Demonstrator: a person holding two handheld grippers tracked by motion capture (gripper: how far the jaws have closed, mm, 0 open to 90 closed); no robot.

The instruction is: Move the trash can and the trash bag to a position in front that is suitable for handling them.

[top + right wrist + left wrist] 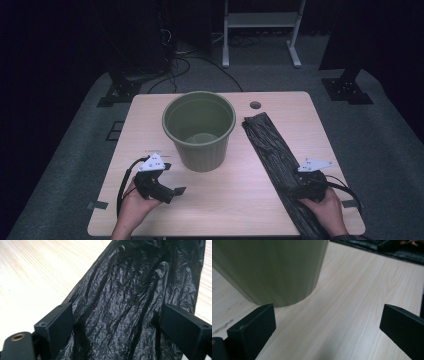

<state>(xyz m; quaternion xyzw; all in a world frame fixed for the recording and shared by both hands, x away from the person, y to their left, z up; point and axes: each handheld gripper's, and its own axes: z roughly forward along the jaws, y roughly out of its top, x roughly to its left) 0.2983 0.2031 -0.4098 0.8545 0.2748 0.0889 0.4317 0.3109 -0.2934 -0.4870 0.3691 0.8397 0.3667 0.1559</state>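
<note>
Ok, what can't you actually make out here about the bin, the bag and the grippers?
- Green bin: top cut off by the left gripper view's edge.
- Black plastic bag: near end hidden under the right gripper and cut by the high view's bottom edge.
- Left gripper: open above bare table.

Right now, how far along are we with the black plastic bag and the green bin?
Early stage. Done: nothing visibly; the ribbed green plastic bin stands upright, unlined. In hand: the right tool sits over the near end of the crumpled black plastic bag, which lies flat in a strip on the pale wooden table, jaws wide, not pinching. The left tool is open beside the bin. Left: probably gripping, opening and fitting the bag.
</note>
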